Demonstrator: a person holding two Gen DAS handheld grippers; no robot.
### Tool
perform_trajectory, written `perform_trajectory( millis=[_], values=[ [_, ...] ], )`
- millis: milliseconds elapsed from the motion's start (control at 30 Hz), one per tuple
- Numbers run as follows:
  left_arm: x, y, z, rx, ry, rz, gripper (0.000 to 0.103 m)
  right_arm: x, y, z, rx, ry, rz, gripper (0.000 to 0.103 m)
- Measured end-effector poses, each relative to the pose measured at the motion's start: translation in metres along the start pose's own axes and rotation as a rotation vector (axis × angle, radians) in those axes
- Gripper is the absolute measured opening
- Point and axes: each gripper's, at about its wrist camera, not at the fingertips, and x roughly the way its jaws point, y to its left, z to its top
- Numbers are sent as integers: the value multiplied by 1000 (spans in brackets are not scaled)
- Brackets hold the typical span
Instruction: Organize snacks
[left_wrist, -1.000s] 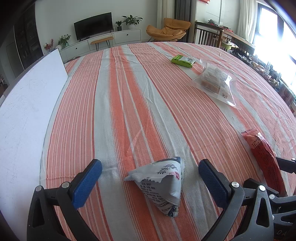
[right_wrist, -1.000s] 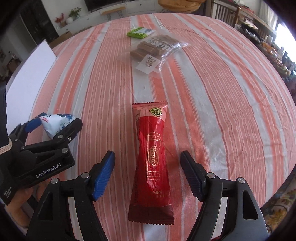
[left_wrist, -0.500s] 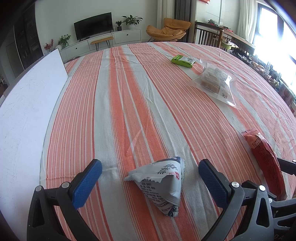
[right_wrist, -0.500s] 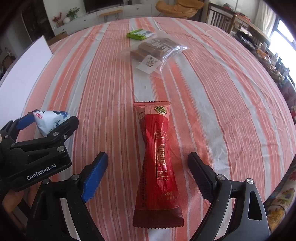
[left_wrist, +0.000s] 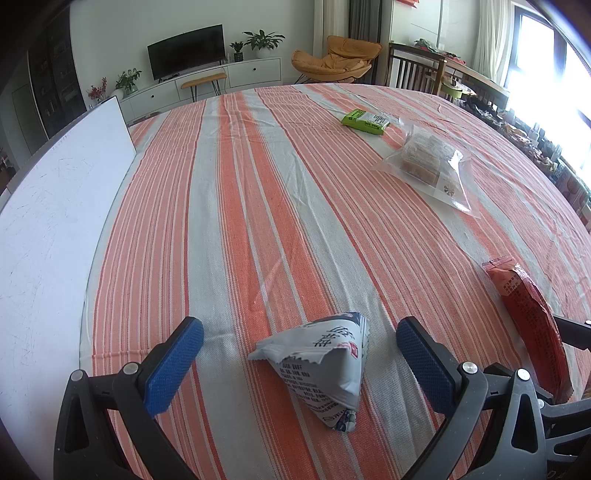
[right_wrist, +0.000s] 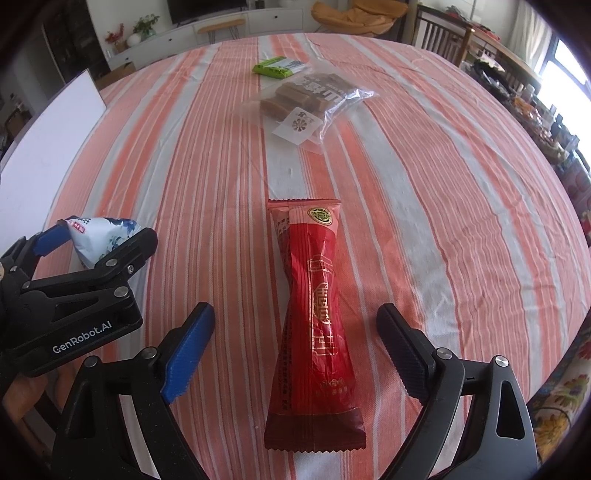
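Four snack packets lie on the bench (left_wrist: 258, 192), which is covered by a cloth with orange and white stripes. Between the blue pads of the left tongs (left_wrist: 300, 354) lies a white triangular packet (left_wrist: 325, 363) with blue print; the pads stand wide on both sides and do not touch it, so these tongs are released. The right tongs (right_wrist: 295, 341) are also released: their jaws stand far apart on each side of a long red packet (right_wrist: 314, 317), which lies flat on the cloth with free space at each pad. This red packet points away from the tongs, along the stripes. Ahead of the right tongs, well apart, rests a clear bag of brown bars (right_wrist: 306, 99), and just behind it a small green packet (right_wrist: 277, 67). In the right wrist view the left tongs (right_wrist: 98, 242) are seen at the left side, near the white packet (right_wrist: 99, 236). To the left of the left tongs, a white board (left_wrist: 48, 229) lies at the edge of the bench.
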Motion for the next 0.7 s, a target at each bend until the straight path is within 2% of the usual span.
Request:
perform_trajectory(
  millis=[700],
  values=[
    [0,0,0,0,0,0,103,-4,0,-5,-8,-2,5,93]
  ],
)
